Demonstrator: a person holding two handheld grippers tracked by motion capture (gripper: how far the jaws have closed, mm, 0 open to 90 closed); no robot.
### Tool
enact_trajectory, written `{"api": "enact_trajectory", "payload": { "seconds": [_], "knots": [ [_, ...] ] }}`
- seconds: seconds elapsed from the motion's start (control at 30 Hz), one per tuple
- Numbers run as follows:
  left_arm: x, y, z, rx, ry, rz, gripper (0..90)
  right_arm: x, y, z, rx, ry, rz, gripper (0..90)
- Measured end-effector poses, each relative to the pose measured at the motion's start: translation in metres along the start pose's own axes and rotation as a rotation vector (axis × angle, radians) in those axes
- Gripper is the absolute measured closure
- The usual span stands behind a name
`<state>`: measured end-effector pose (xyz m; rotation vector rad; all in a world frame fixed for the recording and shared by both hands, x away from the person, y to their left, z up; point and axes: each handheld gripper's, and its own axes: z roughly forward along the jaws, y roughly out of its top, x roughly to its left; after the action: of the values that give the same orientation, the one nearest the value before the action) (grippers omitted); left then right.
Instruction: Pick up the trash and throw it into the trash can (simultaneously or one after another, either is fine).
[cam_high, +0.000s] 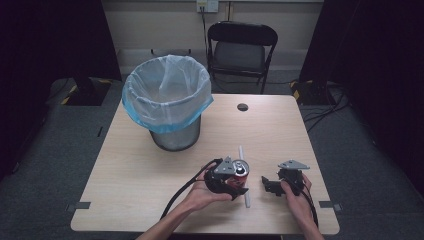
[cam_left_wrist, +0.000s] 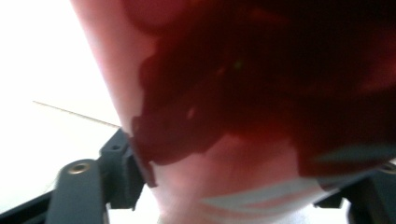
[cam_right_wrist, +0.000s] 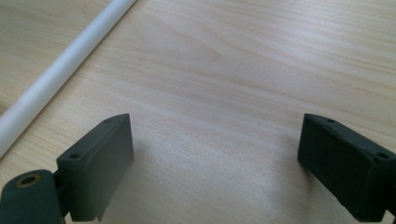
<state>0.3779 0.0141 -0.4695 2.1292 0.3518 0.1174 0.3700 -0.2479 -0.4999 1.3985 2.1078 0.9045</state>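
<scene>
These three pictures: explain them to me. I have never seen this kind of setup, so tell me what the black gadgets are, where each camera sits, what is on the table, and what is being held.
No robot here: a person holds a hand-operated gripper in each hand. The high view looks down on the wooden table from above the person's side. On it stand a waste bin lined with a blue bag and a white tube lying flat.

The other two pictures come from cameras riding on the grippers, looking along their black jaws. The left gripper has its jaws closed on a red can, which looks huge and blurred because it sits right against that camera. The right gripper holds nothing: its jaws stand wide apart just above bare wood, with the white tube off to one side.
</scene>
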Motion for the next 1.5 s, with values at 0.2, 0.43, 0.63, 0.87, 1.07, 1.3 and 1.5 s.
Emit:
{"api": "enact_trajectory", "payload": {
  "seconds": [0.2, 0.43, 0.63, 0.87, 1.07, 1.3, 1.5],
  "knots": [
    [0.000, 0.000, -0.002, -0.018, 0.006, -0.008, 33.6, 0.000, 0.000, 0.000, 0.000, 0.000, 0.000, 9.7],
    [0.003, 0.001, -0.011, -0.039, 0.004, -0.032, 33.8, 0.000, 0.000, 0.000, 0.000, 0.000, 0.000, 9.7],
    [0.008, 0.003, -0.027, -0.045, 0.000, -0.057, 33.9, 0.000, 0.000, 0.000, 0.000, 0.000, 0.000, 9.7],
    [0.014, 0.006, -0.044, -0.069, 0.009, -0.077, 33.9, 0.000, 0.000, 0.000, 0.001, 0.000, -0.002, 9.7],
    [0.019, 0.007, -0.054, -0.075, 0.022, -0.105, 34.0, 0.000, 0.000, 0.000, 0.001, 0.000, -0.001, 9.7],
    [0.020, 0.018, -0.061, -0.092, 0.013, -0.114, 34.0, 0.000, 0.000, 0.000, 0.000, 0.000, -0.001, 9.7],
    [0.023, 0.027, -0.076, -0.134, 0.012, -0.117, 34.0, 0.000, 0.000, 0.000, 0.000, 0.000, -0.001, 9.7]
  ]
}}
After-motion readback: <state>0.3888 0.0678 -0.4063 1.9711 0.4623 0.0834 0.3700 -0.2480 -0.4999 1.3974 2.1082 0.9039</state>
